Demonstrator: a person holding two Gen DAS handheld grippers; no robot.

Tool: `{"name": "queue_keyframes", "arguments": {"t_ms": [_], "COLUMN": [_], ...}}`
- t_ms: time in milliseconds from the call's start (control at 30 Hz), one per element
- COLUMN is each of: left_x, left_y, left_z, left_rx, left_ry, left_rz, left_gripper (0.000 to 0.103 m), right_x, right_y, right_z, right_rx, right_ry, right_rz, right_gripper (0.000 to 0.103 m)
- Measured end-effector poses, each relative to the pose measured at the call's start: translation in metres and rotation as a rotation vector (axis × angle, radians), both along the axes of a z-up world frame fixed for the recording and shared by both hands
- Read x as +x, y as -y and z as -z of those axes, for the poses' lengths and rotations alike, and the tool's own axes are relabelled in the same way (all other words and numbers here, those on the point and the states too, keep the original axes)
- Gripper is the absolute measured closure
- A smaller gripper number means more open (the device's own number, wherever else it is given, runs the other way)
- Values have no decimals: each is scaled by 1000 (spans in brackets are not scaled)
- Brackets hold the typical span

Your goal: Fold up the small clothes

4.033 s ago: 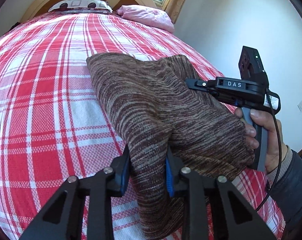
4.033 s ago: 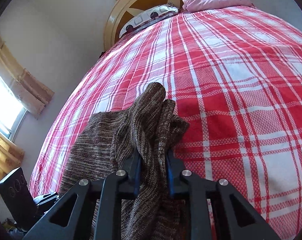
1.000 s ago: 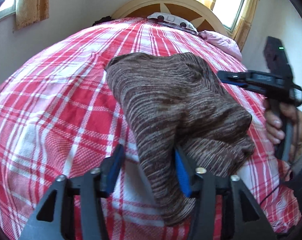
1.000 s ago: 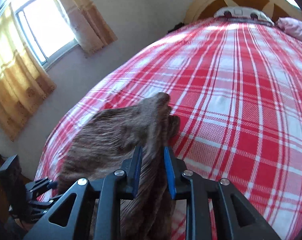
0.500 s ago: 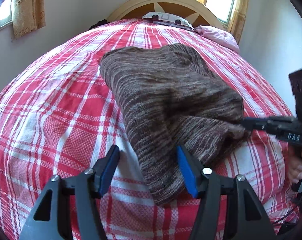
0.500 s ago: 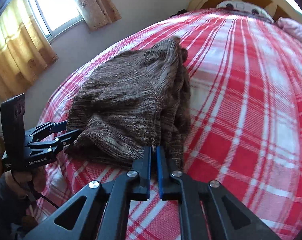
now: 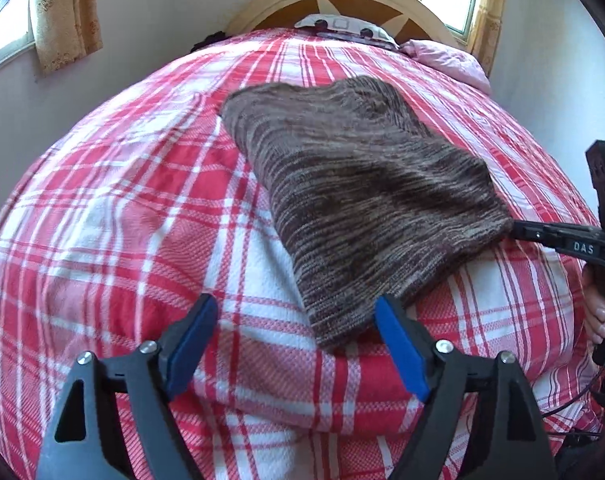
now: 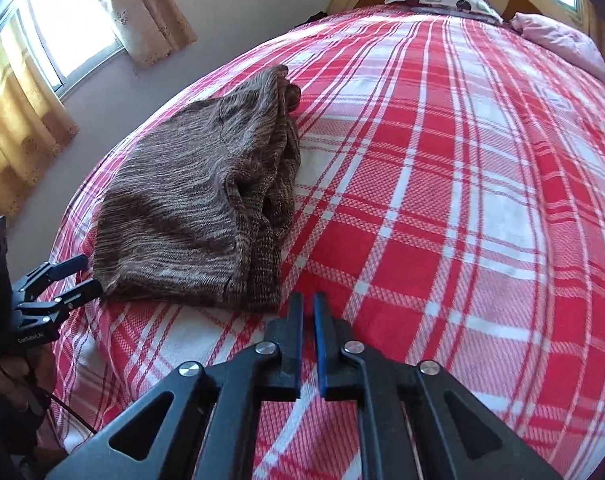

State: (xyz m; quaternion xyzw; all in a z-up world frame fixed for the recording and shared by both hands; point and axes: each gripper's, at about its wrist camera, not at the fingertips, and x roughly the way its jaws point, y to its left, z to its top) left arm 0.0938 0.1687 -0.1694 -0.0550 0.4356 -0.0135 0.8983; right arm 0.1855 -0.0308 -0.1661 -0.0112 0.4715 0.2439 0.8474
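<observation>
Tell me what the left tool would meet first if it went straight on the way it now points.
Most likely the near hem of the brown knit garment, which lies between the opening left tool fingers on the plaid bedspread. Depth is unclear, so it might meet the bedspread just short of it.

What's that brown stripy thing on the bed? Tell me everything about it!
It's a small knitted sweater, brown with thin pale streaks, soft and woolly-looking. It lies folded into a flat bundle on the red-and-white checked bedspread, with bunched layers showing along one edge and a ribbed hem at the near end. Nothing grips it: the left claw is opening with a corner lying between its pads, and the right claw sits just short of it.
</observation>
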Motion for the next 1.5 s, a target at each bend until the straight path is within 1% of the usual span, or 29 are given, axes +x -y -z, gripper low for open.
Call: {"name": "queue_keyframes", "arguments": {"t_ms": [33, 67, 100, 133, 267, 367, 433, 567, 633, 767, 1167, 1500], "left_x": [-4, -8, -12, -15, -32, -43, -46, -48, -50, -53, -55, -57], "left_y": [2, 3, 5, 6, 16, 23, 25, 29, 31, 30, 31, 36], "left_z": [-7, -13, -21, -27, -64, -87, -96, -110, -114, -118, -119, -121], "left_rx": [9, 15, 22, 26, 41, 47, 48, 39, 40, 34, 31, 35], "left_ry": [15, 26, 42, 57, 158, 224, 251, 285, 293, 302, 305, 309], "left_rz": [-8, -13, -19, -23, -25, -16, -6, 5, 4, -6, -9, -6], "left_gripper": [19, 18, 15, 13, 4, 3, 2, 2, 2, 2, 2, 2], "right_x": [-5, -10, -18, -25, -53, -75, -89, -104, -111, -119, -124, -128], "right_y": [2, 7, 8, 10, 11, 7, 3, -2, -2, 0, 6, 5], "right_z": [-2, -8, -17, -26, -63, -87, -100, -114, -119, -124, -126, -128], "right_rx": [8, 25, 47, 70, 118, 128, 128, 115, 113, 121, 134, 145], "right_ry": [12, 26, 43, 71, 176, 258, 301, 368, 387, 413, 426, 437], "right_rz": [3, 7, 16, 27, 22, 27, 24, 13, 10, 13, 39, 23], "right_gripper": [73, 61, 45, 43, 43, 43, 43, 43, 43, 43, 43, 43]}}
